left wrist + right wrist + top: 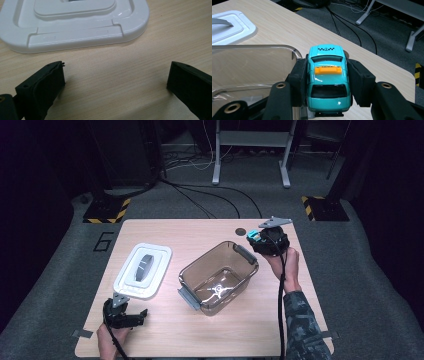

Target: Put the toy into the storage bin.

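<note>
Presently the right gripper (327, 82) is clamped on a teal toy taxi (327, 82), one black pad (298, 82) pressed to each flank of the car. It is held clear of the table (165, 332), at the far right corner of the clear brown plastic container (218, 277); from the right gripper view the car's nose sits just beyond the container's rounded rim. In the high view the same gripper (262, 243) shows beside the container's far grey handle (244, 253), with a hand (285, 265) behind it.

The left gripper (115, 80) has its jaws wide apart with nothing between them but bare wood. It rests low at the near left of the table (125, 316), just short of the white lid (143, 270), and I see no contact between them.

The taxi carries an orange roof sign, a black-and-white chequered strip near the bonnet, and dark windows. Its paint is glossy with small highlights.

The car's wheels and underside are hidden by the pads and the gripper body. Any lettering on the roof sign is too small to read. The container looks empty, though glare on its floor makes that hard to confirm. The lid is cut off at the top of the left gripper view.
</note>
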`<state>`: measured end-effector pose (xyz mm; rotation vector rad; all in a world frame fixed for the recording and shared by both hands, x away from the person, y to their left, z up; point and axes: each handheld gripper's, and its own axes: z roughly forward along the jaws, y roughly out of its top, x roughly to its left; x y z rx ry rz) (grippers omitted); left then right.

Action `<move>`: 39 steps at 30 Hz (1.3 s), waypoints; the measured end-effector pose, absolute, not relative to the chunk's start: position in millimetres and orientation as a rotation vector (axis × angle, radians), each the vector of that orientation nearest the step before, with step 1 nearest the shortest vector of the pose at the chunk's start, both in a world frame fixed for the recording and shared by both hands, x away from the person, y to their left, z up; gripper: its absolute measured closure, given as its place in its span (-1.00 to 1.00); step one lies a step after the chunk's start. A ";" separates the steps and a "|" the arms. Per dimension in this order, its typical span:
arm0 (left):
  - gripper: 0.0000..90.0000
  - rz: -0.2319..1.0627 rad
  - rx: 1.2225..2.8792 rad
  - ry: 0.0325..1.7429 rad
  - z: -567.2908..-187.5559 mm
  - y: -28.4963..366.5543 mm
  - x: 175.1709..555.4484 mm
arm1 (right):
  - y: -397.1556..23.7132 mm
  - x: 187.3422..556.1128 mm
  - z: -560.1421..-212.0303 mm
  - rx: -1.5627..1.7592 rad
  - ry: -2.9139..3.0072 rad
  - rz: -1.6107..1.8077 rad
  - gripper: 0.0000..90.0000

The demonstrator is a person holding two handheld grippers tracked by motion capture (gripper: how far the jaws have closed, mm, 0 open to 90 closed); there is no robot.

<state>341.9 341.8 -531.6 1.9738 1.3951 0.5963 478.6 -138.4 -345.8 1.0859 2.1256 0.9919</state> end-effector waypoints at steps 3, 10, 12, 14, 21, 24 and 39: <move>-0.98 0.596 1.974 1.395 -531.6 341.8 341.9 | -133.4 478.8 -344.9 1.084 2.143 0.996 0.16; -0.98 0.596 1.973 1.395 -531.6 341.8 341.9 | -124.2 479.7 -344.7 1.061 2.197 0.989 0.16; -0.98 0.596 1.973 1.396 -531.6 341.7 341.9 | -122.4 479.6 -344.6 1.070 2.201 0.991 0.16; -0.98 0.596 1.974 1.395 -531.6 341.8 341.9 | -120.0 480.2 -344.0 1.062 2.220 0.987 0.16; -0.98 0.596 1.972 1.394 -531.6 341.8 341.8 | -108.4 481.8 -341.0 1.049 2.290 0.959 0.16; -0.98 0.596 1.972 1.394 -531.6 341.7 341.8 | -104.2 482.7 -340.8 1.035 2.321 0.942 0.16; -0.98 0.597 1.972 1.393 -531.7 341.7 341.8 | -88.5 489.5 -348.1 1.049 2.428 0.860 0.16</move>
